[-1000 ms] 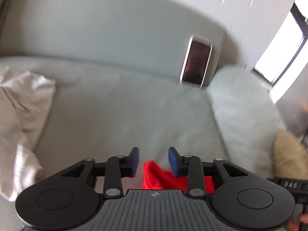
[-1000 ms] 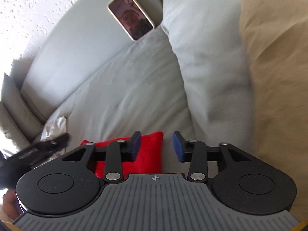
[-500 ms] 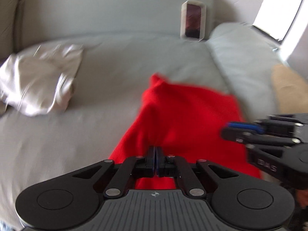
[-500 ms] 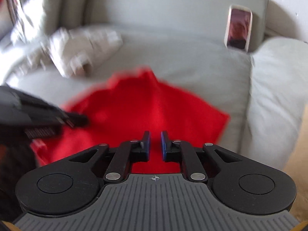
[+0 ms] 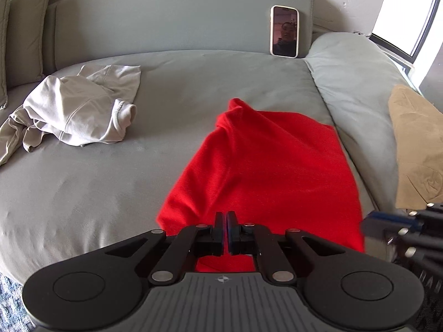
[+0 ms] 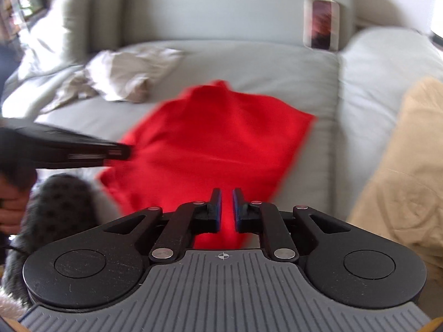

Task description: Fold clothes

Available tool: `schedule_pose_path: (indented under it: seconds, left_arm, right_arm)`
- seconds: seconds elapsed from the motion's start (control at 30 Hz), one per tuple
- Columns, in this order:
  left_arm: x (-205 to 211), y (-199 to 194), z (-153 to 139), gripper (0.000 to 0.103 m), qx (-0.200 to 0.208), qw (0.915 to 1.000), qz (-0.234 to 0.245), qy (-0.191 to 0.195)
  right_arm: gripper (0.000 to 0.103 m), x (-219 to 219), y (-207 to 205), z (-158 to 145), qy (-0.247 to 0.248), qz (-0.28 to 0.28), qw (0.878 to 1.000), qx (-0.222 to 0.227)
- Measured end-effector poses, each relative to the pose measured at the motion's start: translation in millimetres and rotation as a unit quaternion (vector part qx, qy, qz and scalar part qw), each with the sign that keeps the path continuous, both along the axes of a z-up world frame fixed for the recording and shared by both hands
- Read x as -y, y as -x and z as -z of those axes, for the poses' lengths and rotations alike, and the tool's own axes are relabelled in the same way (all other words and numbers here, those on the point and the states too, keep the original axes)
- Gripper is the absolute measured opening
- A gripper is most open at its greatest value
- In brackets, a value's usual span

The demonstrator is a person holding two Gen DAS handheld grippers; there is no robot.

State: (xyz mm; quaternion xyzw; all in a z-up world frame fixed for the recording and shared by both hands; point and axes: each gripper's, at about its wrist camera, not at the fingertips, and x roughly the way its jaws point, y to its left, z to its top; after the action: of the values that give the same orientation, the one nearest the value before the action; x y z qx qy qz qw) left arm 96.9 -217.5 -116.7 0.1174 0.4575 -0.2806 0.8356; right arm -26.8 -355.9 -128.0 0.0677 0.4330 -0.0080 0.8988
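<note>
A red garment (image 5: 271, 166) lies partly spread on the grey sofa seat (image 5: 97, 179), its near edge lifted toward me. My left gripper (image 5: 227, 229) is shut on that near edge at its left side. In the right wrist view the red garment (image 6: 216, 138) runs up between the narrow jaws of my right gripper (image 6: 227, 210), which is shut on its right side. The left gripper (image 6: 121, 153) shows there as a blurred black bar touching the cloth's left edge. The right gripper (image 5: 368, 225) appears at the far right of the left wrist view.
A crumpled beige garment (image 5: 80, 110) lies on the left of the seat. A phone (image 5: 284, 31) leans against the sofa back. A grey side cushion (image 5: 354, 77) and a tan cloth (image 5: 415, 144) are at the right. A hand (image 6: 13, 207) in a dark fuzzy sleeve is at the left.
Both grippers went from open above the folded red garment to shut on it. They have pulled back toward me, drawing the cloth out across the seat.
</note>
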Motion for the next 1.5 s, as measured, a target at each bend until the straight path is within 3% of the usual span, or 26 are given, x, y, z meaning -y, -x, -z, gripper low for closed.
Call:
schedule_pose_path:
  seconds: [0.2,0.3,0.4,0.53,0.6,0.67,0.7,0.73,0.77,0.8,0.83,0.9,1.0,1.1,1.17,1.33,1.5]
  left_arm:
    - [4.3,8.4,7.6,0.006,-0.009,0.9999,0.007,-0.009]
    - [5.4,7.8,13.8,0.006,-0.018,0.9997,0.007,-0.016]
    - [5.3,8.0,22.2,0.006,-0.031,0.9992,0.006,-0.024]
    - [-0.6,9.4,27.3,0.006,-0.047,0.9981,0.015,-0.036]
    - [-8.3,8.1,15.9,0.007,-0.052,0.998,0.024,-0.025]
    - [-22.4,5.0,-2.7,0.015,-0.041,0.9986,0.031,0.015]
    - [-29.1,1.6,-12.8,0.027,-0.033,0.9983,0.031,0.036]
    - [-35.7,-2.9,-22.5,0.052,-0.021,0.9979,0.027,0.056]
    - [-41.8,-8.0,-30.7,0.063,-0.006,0.997,0.021,0.075]
    - [-46.7,-13.9,-36.4,0.081,0.008,0.9956,0.014,0.092]
    - [-50.7,-21.0,-37.6,0.087,0.018,0.9944,0.005,0.104]
    - [-52.8,-39.0,-33.1,0.087,0.02,0.9934,-0.017,0.112]
    - [-51.7,-69.5,-13.6,0.088,-0.025,0.9911,-0.029,0.127]
    - [-46.6,-94.0,9.8,0.088,-0.096,0.9844,-0.022,0.146]
    - [-41.0,-100.4,22.3,0.088,-0.114,0.9839,-0.014,0.137]
    - [-31.6,-100.1,35.8,0.088,-0.131,0.9823,0.03,0.131]
    - [-12.8,-99.9,54.5,0.086,-0.148,0.9827,0.075,0.081]
  right_arm:
    - [0.015,-31.0,-7.2,11.4,0.012,-0.035,0.999,-0.015]
    - [0.019,-34.3,-9.2,20.0,0.024,-0.032,0.999,-0.027]
    - [0.019,-31.5,-12.2,37.2,0.033,-0.016,0.997,-0.067]
    - [0.02,-26.2,-1.8,34.1,0.016,-0.001,0.996,-0.092]
    - [0.027,-14.6,7.0,23.1,-0.014,0.012,0.995,-0.096]
    - [0.051,5.4,19.8,9.0,-0.049,0.04,0.996,-0.067]
    - [0.054,16.8,25.7,2.9,-0.067,0.058,0.995,-0.049]
    - [0.056,29.5,29.7,-1.0,-0.09,0.08,0.992,-0.035]
    - [0.057,43.0,32.9,-3.9,-0.116,0.104,0.988,-0.023]
    - [0.057,56.1,34.1,-3.5,-0.147,0.129,0.981,-0.013]
    - [0.06,69.2,34.4,-1.7,-0.179,0.154,0.972,-0.006]
    - [0.062,91.1,31.3,5.7,-0.237,0.196,0.952,0.0]
    - [0.062,113.1,21.4,23.7,-0.297,0.233,0.926,-0.001]
    - [0.062,126.0,7.6,40.0,-0.323,0.257,0.911,-0.005]
    - [0.063,133.9,-0.7,47.1,-0.338,0.268,0.902,0.0]
    - [0.066,152.1,-24.1,61.7,-0.359,0.292,0.886,0.008]
    - [0.066,157.6,-51.5,77.4,-0.339,0.304,0.89,-0.004]
